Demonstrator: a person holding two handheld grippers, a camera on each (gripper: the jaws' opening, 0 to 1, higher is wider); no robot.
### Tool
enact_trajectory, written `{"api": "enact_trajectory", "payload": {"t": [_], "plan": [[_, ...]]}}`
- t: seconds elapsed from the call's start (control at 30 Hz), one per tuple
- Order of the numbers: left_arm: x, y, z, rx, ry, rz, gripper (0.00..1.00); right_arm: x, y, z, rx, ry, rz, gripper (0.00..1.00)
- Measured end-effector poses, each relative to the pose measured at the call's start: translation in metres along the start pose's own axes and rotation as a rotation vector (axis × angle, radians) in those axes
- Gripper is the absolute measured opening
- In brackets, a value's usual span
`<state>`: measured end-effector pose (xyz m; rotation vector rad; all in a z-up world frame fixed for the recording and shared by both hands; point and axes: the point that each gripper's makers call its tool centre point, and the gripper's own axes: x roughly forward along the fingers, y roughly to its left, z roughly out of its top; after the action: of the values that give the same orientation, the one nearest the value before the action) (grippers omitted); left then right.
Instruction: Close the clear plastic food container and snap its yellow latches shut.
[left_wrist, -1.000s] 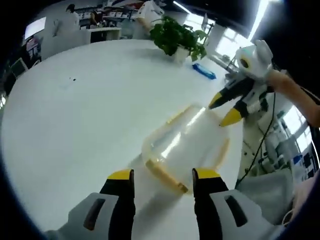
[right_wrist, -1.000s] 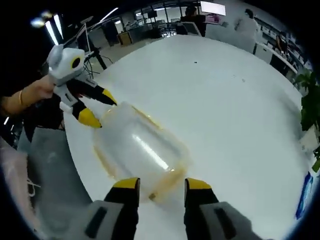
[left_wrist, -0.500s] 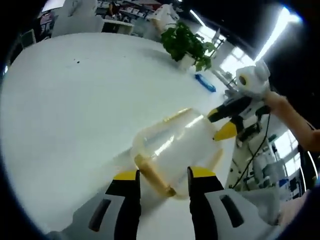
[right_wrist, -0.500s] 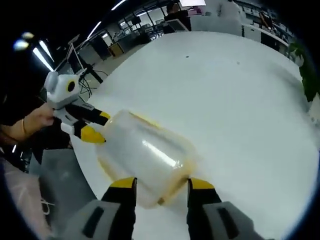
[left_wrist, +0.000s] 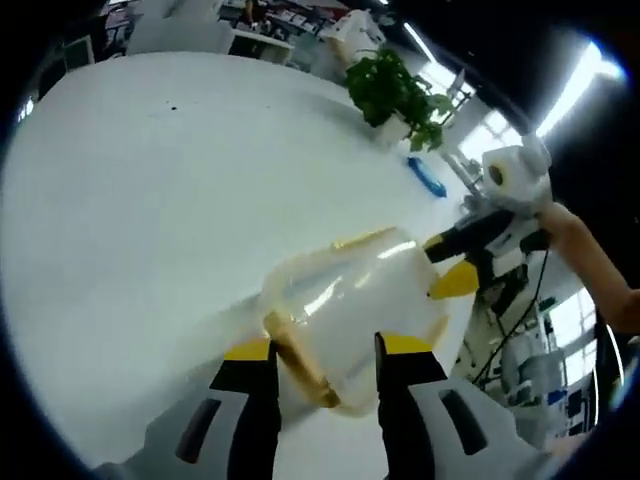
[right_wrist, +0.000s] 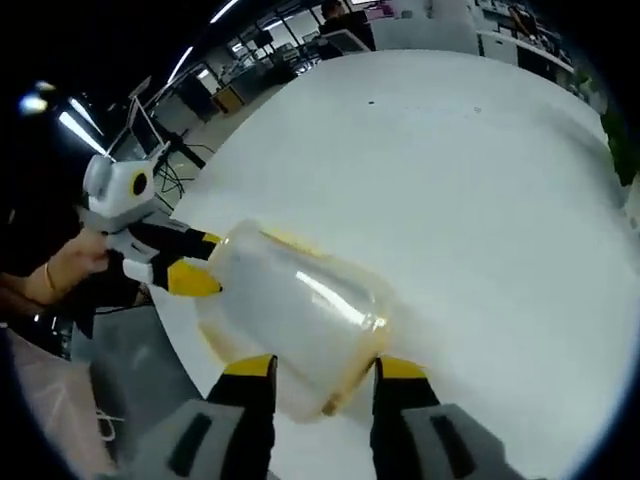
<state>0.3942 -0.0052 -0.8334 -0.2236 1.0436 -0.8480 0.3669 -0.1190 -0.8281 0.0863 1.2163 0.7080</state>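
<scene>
The clear plastic container (left_wrist: 345, 300) with yellow trim lies on the white table (left_wrist: 150, 190). Its near yellow latch (left_wrist: 300, 357) sits between the jaws of my left gripper (left_wrist: 325, 350), which stands open around that end. In the same view my right gripper (left_wrist: 452, 262) straddles the far end with its jaws apart. From the right gripper view the container (right_wrist: 300, 305) reaches back between the jaws of my right gripper (right_wrist: 324, 368), which is open. My left gripper (right_wrist: 200, 262) brackets the opposite end, held by a person's hand (right_wrist: 65, 265). I cannot tell whether the latches are snapped.
A potted green plant (left_wrist: 392, 92) and a blue object (left_wrist: 430, 180) stand at the table's far side. The table edge (right_wrist: 170, 330) runs close behind the container, with floor and cables beyond. Desks and people fill the background.
Both grippers have come closer onto the container's ends. The left jaws stand narrower than a second ago, and the near latch now lies between them.
</scene>
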Motion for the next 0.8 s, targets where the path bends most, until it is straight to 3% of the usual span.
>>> {"api": "enact_trajectory", "payload": {"t": [0.37, 0.57, 0.8], "plan": [[-0.004, -0.001, 0.000, 0.011, -0.063, -0.025, 0.35, -0.003, -0.003, 0.002, 0.004, -0.002, -0.003, 0.35], [-0.005, -0.001, 0.002, 0.019, -0.072, -0.023, 0.35, -0.003, -0.002, 0.003, 0.008, -0.034, -0.024, 0.37], [-0.013, 0.005, 0.002, 0.041, -0.094, 0.019, 0.39, -0.001, 0.001, 0.006, -0.009, -0.084, -0.020, 0.37]]}}
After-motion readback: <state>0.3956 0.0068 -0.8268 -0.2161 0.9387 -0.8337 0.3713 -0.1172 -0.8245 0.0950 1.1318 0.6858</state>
